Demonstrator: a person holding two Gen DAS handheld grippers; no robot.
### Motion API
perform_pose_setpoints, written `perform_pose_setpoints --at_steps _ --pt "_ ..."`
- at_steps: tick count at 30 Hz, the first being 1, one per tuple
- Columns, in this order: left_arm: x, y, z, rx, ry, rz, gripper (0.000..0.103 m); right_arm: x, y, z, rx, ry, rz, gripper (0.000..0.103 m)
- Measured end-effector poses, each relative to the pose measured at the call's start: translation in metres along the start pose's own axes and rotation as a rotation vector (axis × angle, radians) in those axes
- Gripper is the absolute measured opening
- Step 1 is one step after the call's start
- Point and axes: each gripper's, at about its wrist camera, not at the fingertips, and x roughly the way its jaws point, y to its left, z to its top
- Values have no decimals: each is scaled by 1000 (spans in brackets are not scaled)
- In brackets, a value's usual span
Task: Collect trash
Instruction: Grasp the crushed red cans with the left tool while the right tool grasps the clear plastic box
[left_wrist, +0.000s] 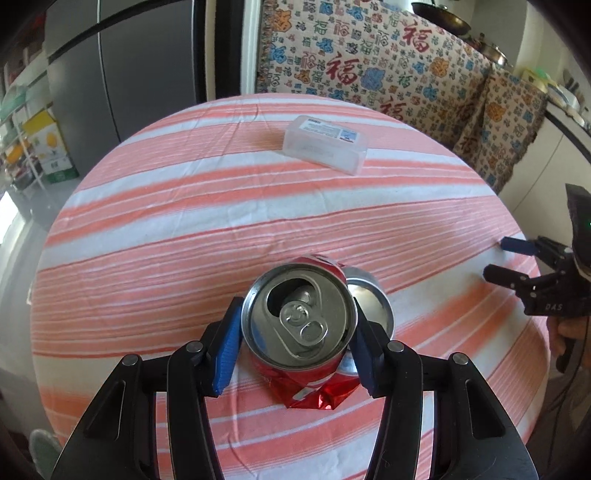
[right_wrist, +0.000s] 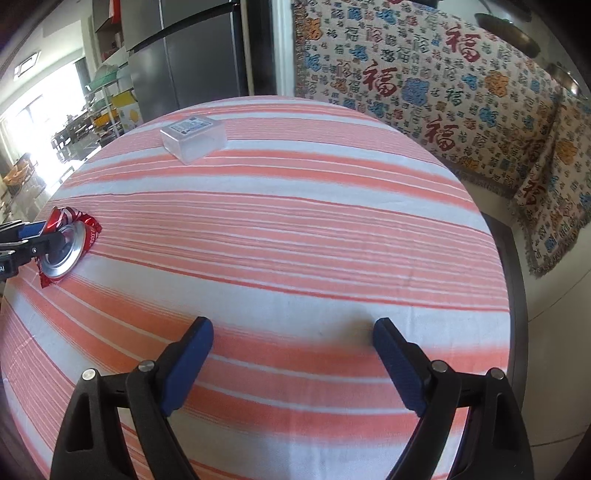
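A crushed red soda can (left_wrist: 301, 325) sits between the blue pads of my left gripper (left_wrist: 295, 332), which is shut on it just above the striped tablecloth (left_wrist: 221, 229). The can's open top with the pull tab faces the camera. In the right wrist view the can (right_wrist: 68, 245) shows at the far left, held by the left gripper (right_wrist: 35, 240). My right gripper (right_wrist: 293, 354) is open and empty over the cloth near the table's front edge. It also shows at the right edge of the left wrist view (left_wrist: 496, 258).
A clear plastic box with a label (left_wrist: 325, 144) lies at the far side of the round table, also in the right wrist view (right_wrist: 194, 138). A sofa with a patterned throw (left_wrist: 388, 66) stands behind the table. A grey refrigerator (left_wrist: 122, 66) is at back left.
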Motion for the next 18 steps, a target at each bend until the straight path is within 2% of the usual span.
perform_pose_setpoints --at_steps 3,6,8,13,18 --pt "2 1 3 15 -8 -2 55 18 11 29 -72 23 78 91" --pt "4 4 2 8 -8 -22 55 44 35 63 -200 29 94 91" --pt "4 7 2 0 -5 -37 55 62 46 88 -221 44 128 91" --pt "5 7 3 -2 0 -43 55 98 71 142 -260 64 135 91" --pt "5 4 4 6 5 -29 55 108 94 171 -333 26 117 91"
